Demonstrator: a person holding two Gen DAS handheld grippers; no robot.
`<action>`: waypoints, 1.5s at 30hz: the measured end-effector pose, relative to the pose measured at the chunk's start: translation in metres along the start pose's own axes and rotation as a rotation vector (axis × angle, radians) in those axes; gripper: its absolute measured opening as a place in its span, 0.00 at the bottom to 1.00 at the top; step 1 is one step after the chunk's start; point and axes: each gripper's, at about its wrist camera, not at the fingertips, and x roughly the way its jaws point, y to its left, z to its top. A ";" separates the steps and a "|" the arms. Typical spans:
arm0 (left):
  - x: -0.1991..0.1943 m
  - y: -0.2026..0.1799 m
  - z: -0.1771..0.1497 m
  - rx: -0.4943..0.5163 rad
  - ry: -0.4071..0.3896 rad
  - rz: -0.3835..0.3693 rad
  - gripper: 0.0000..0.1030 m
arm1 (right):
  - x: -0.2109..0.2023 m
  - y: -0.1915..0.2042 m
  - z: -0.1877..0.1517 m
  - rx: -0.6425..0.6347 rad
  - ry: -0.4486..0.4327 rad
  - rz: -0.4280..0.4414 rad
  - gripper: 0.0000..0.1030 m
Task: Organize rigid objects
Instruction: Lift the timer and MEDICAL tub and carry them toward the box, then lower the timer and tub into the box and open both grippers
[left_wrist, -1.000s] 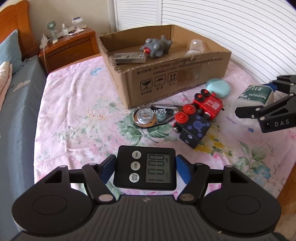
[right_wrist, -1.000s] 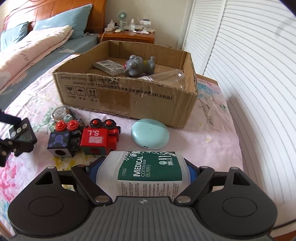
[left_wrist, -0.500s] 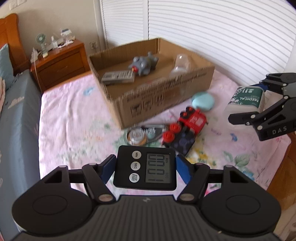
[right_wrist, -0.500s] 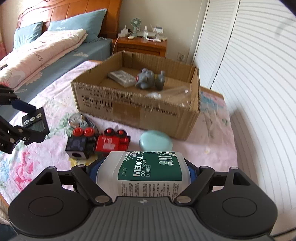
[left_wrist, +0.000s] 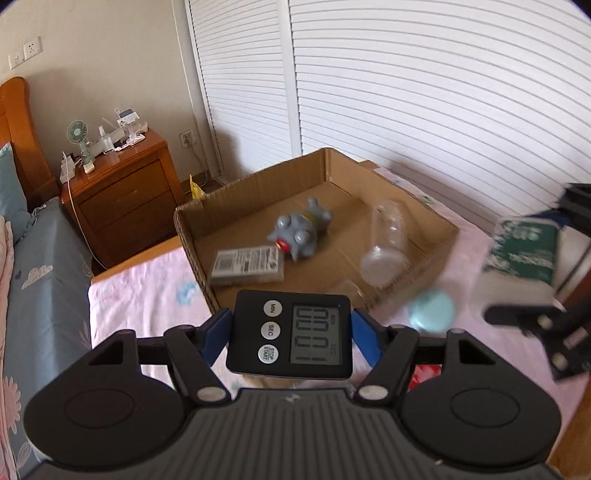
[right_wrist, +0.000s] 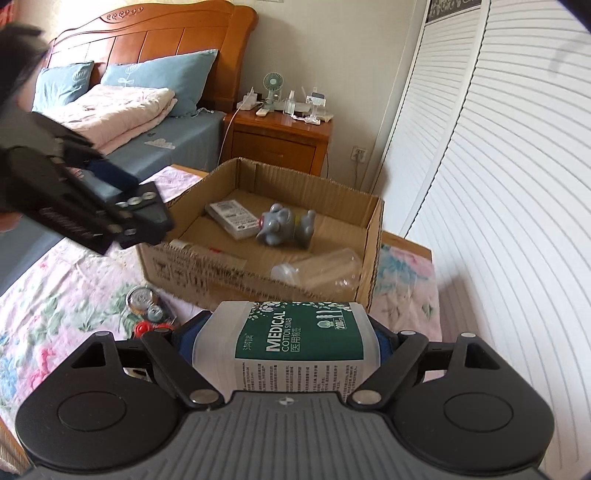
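Cardboard is serving as the landmark: an open cardboard box (right_wrist: 258, 266) is sitting on the flowered bedspread (right_wrist: 55, 295), and everything else is lying in or around it.

Going left to right in the right wrist view, the left gripper (right_wrist: 122, 206) is hovering over the box's left corner, its blue pads clamped on a black digital timer (right_wrist: 144, 210) (from its own camera the timer (left_wrist: 290, 334) is filling the gap between both pads, display facing up). Just outside the box's near wall, at its left end, a round tape measure (right_wrist: 142, 299) is lying on the bedspread, with a red-wheeled toy (right_wrist: 147, 328) peeking out beside it.

Inside the box, a flat white packet (right_wrist: 231, 216) is lying toward the far left, a grey toy animal (right_wrist: 286, 225) is lying on its side near the middle, touching the packet, and a clear plastic bottle (right_wrist: 317, 269) is lying against the near right corner.

In front of the box's near wall, the right gripper (right_wrist: 297, 339) is holding a white tub of medical cotton swabs (right_wrist: 295, 339), jaws squeezed on its two sides, green label up. A pale blue oval case (left_wrist: 432, 310) is lying just outside the box's near right corner, seen from the left wrist.

Beyond the box's far side, a wooden nightstand (right_wrist: 277, 140) is standing against the wall.
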 end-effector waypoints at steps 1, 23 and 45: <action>0.007 0.000 0.004 -0.002 0.002 0.006 0.67 | 0.001 -0.001 0.002 -0.001 -0.001 -0.002 0.85; -0.008 0.013 -0.020 -0.172 -0.022 0.012 0.95 | 0.026 -0.013 0.046 -0.025 -0.008 -0.012 0.85; -0.060 -0.010 -0.070 -0.191 -0.084 0.081 0.97 | 0.153 -0.059 0.130 0.027 0.104 -0.093 0.95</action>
